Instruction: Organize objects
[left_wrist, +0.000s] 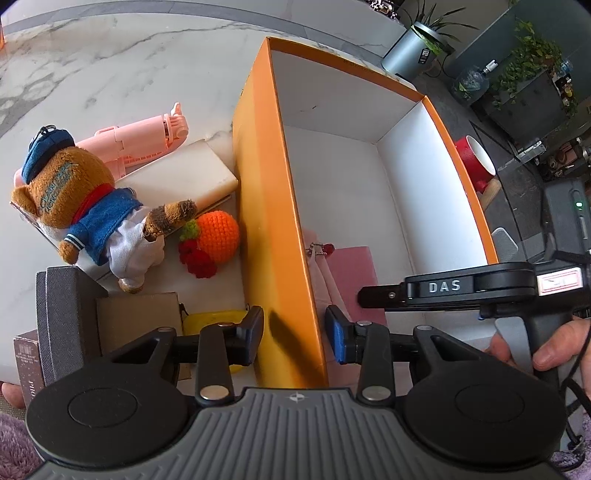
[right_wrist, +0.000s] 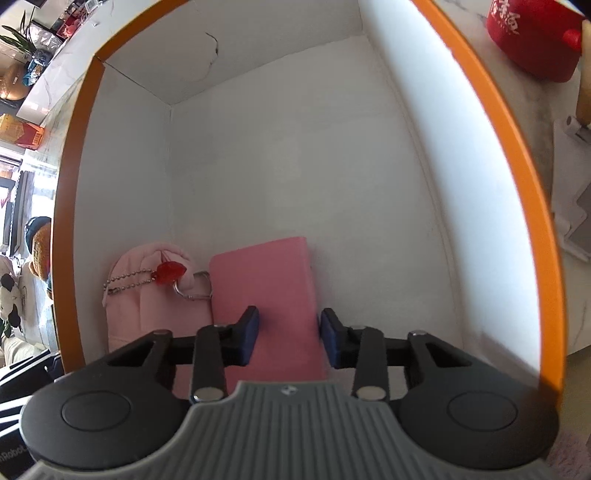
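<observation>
- Left gripper (left_wrist: 294, 338) straddles the near wall of the orange cardboard box with white inside (left_wrist: 275, 206); jaws partly apart, pads clear of the wall.
- Right gripper (right_wrist: 289, 338) points down inside the box, jaws narrow, pads either side of the flat pink pouch (right_wrist: 266, 291); contact cannot be told.
- Pale pink fabric item with red charm and ball chain (right_wrist: 147, 284) lies left of the right gripper's fingers.
- Brown plush bear in blue denim jacket (left_wrist: 88, 210) and orange crocheted ball (left_wrist: 216, 236) lie outside, ahead-left of the left gripper.

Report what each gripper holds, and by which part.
Right gripper: nothing, open above the flat pink pad. Left gripper: straddles the orange cardboard box at its side wall; whether it grips cannot be told.
</observation>
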